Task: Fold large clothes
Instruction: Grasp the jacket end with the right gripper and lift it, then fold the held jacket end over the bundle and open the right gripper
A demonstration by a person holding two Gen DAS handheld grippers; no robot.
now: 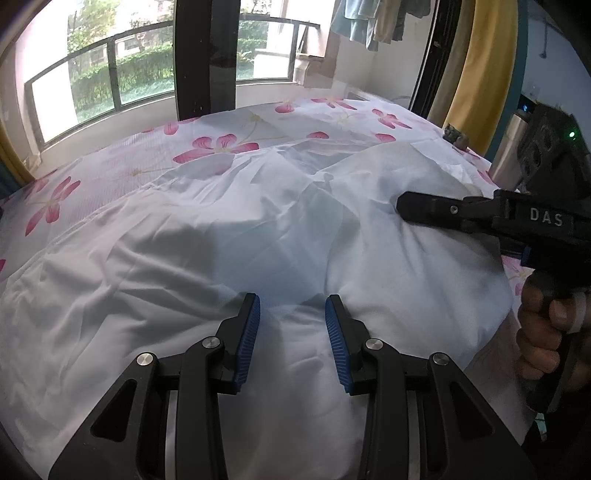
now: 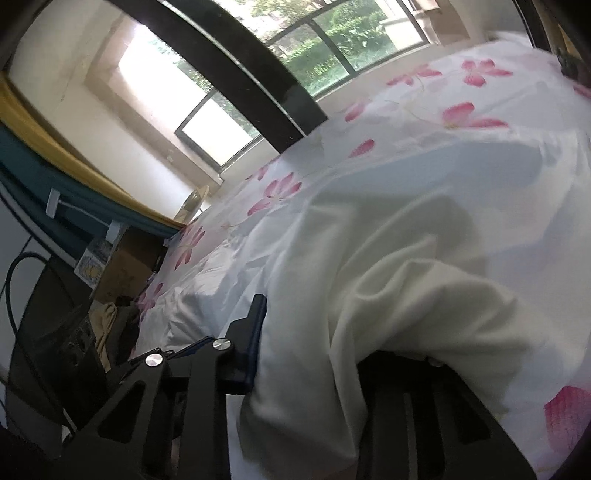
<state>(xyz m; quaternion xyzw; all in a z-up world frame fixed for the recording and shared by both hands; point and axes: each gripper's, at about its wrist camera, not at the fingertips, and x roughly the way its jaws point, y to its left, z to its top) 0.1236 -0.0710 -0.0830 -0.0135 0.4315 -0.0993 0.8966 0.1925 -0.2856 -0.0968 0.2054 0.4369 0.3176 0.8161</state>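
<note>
A large white garment [image 1: 229,236] lies rumpled over a bed with a pink-flowered sheet [image 1: 122,166]. In the left wrist view my left gripper [image 1: 293,325] sits low at the garment's near edge, its blue pads [image 1: 249,343] closed against a thick bunch of the cloth. My right gripper [image 1: 406,206] reaches in from the right, held by a hand [image 1: 543,332], its tip on a raised fold. In the right wrist view the right gripper [image 2: 314,321] has a hanging fold of the garment [image 2: 388,280] in its jaws. Its left finger [image 2: 255,332] presses the cloth; the cloth covers the right finger.
A big window with a black frame [image 1: 205,55] stands behind the bed. Clothes hang at the upper right [image 1: 373,22], beside a yellow curtain [image 1: 480,74]. Off the bed's left end are boxes, cables and dark gear [image 2: 74,332]. A small object [image 1: 452,133] rests at the bed's far right edge.
</note>
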